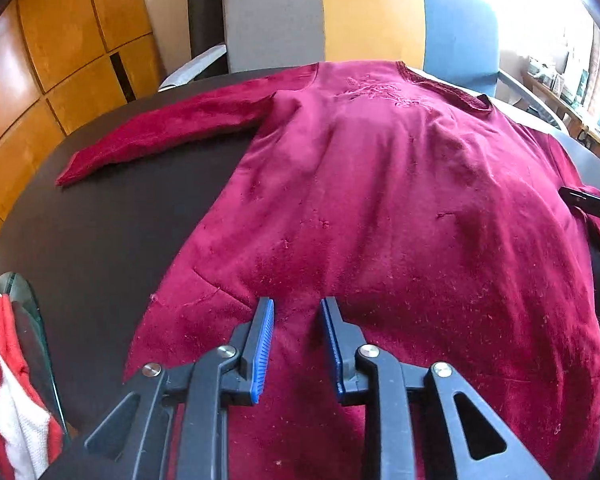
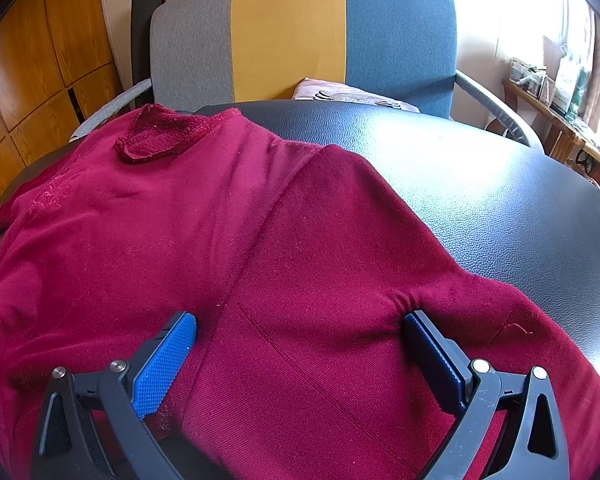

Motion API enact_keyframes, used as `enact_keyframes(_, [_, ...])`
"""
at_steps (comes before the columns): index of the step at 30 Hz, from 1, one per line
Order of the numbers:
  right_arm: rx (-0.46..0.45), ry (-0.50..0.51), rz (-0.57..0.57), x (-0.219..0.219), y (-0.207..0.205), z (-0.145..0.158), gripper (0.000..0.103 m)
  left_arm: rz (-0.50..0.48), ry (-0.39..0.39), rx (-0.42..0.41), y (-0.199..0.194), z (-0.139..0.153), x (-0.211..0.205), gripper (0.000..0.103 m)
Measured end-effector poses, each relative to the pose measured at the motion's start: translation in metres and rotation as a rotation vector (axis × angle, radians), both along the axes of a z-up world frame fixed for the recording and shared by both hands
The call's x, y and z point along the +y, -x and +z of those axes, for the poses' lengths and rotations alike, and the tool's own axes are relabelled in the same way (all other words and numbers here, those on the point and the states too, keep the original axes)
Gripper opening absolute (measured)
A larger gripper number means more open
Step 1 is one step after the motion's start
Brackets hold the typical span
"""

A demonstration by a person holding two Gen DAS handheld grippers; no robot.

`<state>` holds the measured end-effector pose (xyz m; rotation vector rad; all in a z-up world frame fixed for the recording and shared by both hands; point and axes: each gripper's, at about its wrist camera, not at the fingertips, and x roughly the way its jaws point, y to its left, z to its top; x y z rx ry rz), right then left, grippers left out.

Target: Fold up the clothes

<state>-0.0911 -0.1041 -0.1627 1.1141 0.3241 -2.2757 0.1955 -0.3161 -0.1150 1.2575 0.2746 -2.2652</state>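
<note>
I am holding the left gripper [image 1: 297,307] low over the lower body of the dark red garment [image 1: 380,208], its blue pads [image 1: 262,344] standing a little apart with only a shallow ridge of cloth rising between them, so I am reading it as gripping nothing. My right gripper [image 2: 300,322] is spread wide, its pads [image 2: 162,364] straddling a broad band of the same garment near the side seam, and the cloth is puckering at the right pad (whether that pad is pressing or only touching, I cannot tell). Moving outward, the garment is lying face up and spread across the dark round table [image 1: 112,216], neckline [image 2: 156,136] toward the far edge and the striped chair [image 2: 292,32] behind it. One sleeve [image 1: 160,132] is stretching out flat to the side on the table; the other sleeve appears to be lying along the body on my right side, which I am judging to be a first fold. So I am reckoning the job as barely begun: the outstretched sleeve, the sides and the lengthwise fold are all waiting. A red and white cloth [image 1: 8,368] is sitting at the near left edge, possibly waiting its turn too.
</note>
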Motion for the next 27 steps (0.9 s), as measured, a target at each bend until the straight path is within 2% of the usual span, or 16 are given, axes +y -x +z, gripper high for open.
enact_keyframes(3, [-0.002,-0.02,0.023,-0.002,0.003,0.001,0.103,-0.02,0.019,-0.033,0.005,-0.001,-0.001,0.026])
enact_keyframes(9, [0.003,-0.077,0.086,-0.006,0.022,0.003,0.103,-0.022,-0.018,-0.05,0.006,0.001,-0.005,0.026])
enact_keyframes(16, [0.004,-0.108,0.054,0.002,0.068,0.008,0.103,-0.005,0.002,-0.052,0.006,0.0,-0.002,0.025])
enact_keyframes(19, [0.01,-0.136,0.055,0.003,0.068,0.014,0.103,0.0,0.013,-0.046,0.006,0.0,-0.004,0.025])
enact_keyframes(22, [0.059,-0.14,0.062,0.007,0.046,0.031,0.103,0.015,0.017,-0.034,0.005,0.001,-0.002,0.025])
enact_keyframes(24, [0.042,-0.061,0.114,0.015,0.02,0.045,0.103,0.025,0.02,-0.025,0.004,0.001,-0.002,0.025])
enact_keyframes(27, [-0.018,0.05,0.269,0.02,-0.034,0.058,0.103,0.033,0.022,-0.018,0.003,0.001,-0.002,0.025])
